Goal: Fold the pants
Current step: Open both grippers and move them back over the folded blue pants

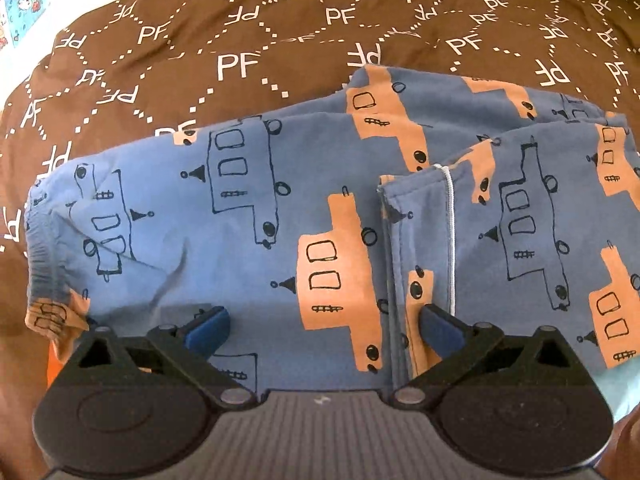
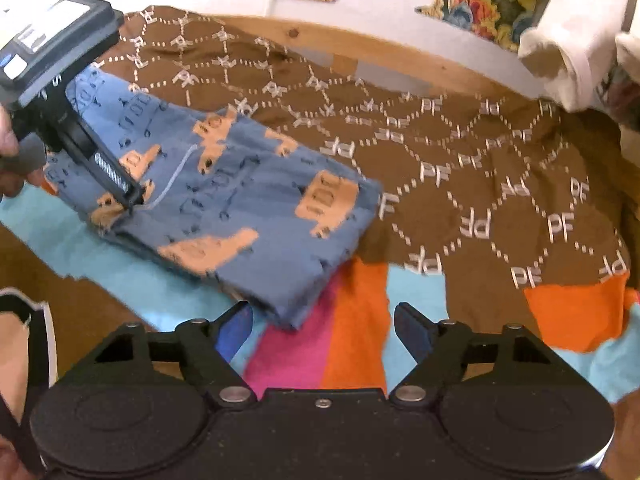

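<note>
While the blue cotton pants with orange boat print (image 1: pixel 256 216) lay folded on the brown PF-patterned quilt (image 1: pixel 168 40), left tool (image 1: pixel 324 326) was wide over them, right tool (image 2: pixel 324 330) wide, empty; limp, light fabric, likely best pinched at the folded edge

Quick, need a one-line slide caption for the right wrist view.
Open right tool hovers at the near corner of the folded blue pants on the brown blanket; left tool rests on them.

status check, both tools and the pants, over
Left tool open, low over the pants. Right tool open, holding nothing, just short of the folded corner. Pants lie folded on brown blanket. Nothing in the way.
</note>
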Motion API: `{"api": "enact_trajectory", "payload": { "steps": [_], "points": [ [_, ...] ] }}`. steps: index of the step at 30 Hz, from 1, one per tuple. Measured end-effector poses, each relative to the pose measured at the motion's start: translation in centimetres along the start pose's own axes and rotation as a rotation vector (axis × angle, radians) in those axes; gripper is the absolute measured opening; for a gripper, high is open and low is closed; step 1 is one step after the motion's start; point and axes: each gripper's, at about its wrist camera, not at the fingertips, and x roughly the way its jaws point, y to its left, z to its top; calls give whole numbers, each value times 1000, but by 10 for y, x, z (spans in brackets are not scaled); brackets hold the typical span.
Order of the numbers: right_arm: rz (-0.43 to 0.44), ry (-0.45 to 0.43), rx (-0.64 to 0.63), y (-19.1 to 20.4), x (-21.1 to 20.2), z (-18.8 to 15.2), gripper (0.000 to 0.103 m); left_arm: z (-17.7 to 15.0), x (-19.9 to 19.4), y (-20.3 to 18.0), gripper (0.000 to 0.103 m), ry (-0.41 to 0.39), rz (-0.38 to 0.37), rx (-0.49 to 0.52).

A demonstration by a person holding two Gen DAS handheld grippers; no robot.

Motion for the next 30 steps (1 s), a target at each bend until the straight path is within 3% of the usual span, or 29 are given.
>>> {"api": "enact_trajectory", "payload": {
  "steps": [4, 11, 19, 23, 26, 30],
  "points": [
    [-107, -6, 2, 7, 15, 1, 90, 1, 1, 2, 103, 12, -14, -21],
    [-292, -26, 30, -3, -8, -3, 88, 1, 1, 1, 103, 7, -6, -22],
    [-201, 69, 14, -16, -16, -8, 89, 1, 0, 2, 103, 8, -12, -23],
    [-213, -47, 91, -29, -33, 0, 95, 2, 0, 5, 103, 16, -28, -35],
    [-186, -107, 138, -30, -7, 11, 99, 1, 1, 4, 103, 10, -31, -31],
    [-184, 14, 41, -22, 33, 12, 96, -3, 0, 6, 103, -11, -38, -58]
  ]
}}
